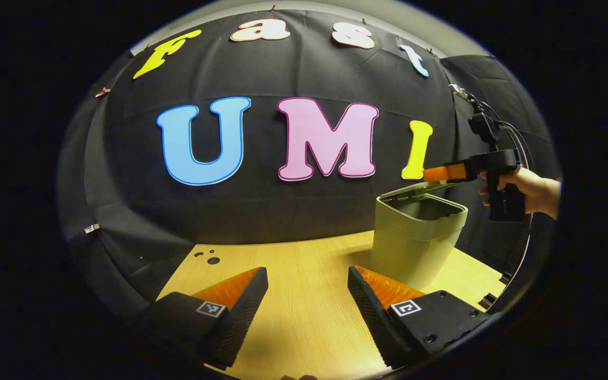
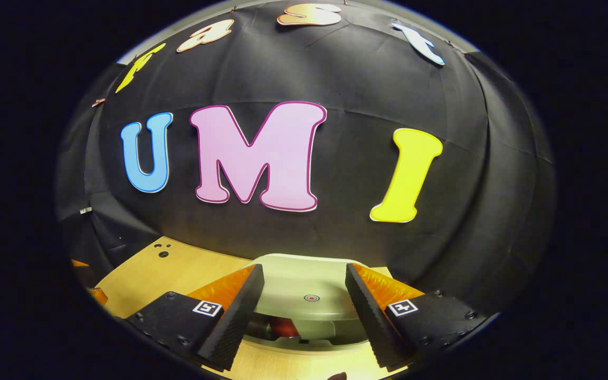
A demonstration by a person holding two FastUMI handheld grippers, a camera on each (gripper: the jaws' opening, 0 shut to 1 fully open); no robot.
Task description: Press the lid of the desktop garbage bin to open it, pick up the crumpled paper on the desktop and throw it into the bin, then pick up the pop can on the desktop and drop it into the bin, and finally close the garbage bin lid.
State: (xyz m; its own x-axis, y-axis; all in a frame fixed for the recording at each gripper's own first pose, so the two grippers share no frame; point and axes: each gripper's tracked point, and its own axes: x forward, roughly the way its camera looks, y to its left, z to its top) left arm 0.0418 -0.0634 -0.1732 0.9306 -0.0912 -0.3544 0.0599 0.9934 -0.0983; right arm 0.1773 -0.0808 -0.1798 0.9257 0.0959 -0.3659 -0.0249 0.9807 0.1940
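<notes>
On the wooden desktop [image 1: 304, 316] the green garbage bin [image 1: 415, 243] stands at the right, its lid [image 2: 304, 295] half raised over something red [image 2: 283, 328]. The right gripper [image 2: 304, 311] hovers spread above the lid; the left gripper [image 1: 306, 311] is spread over bare wood.

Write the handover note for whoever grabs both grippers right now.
Left gripper: open, holding nothing, low over the table, to the left of the bin.
Right gripper: open, holding nothing, held by a hand just above the lid; I cannot tell whether it touches.
The lid is half raised, not shut.
Something red lies inside the bin under the lid, probably the pop can. I cannot confirm that the paper is in there.
Done, apparently: the lid opened and the can dropped in.
Left: press the lid down until it is shut.
</notes>
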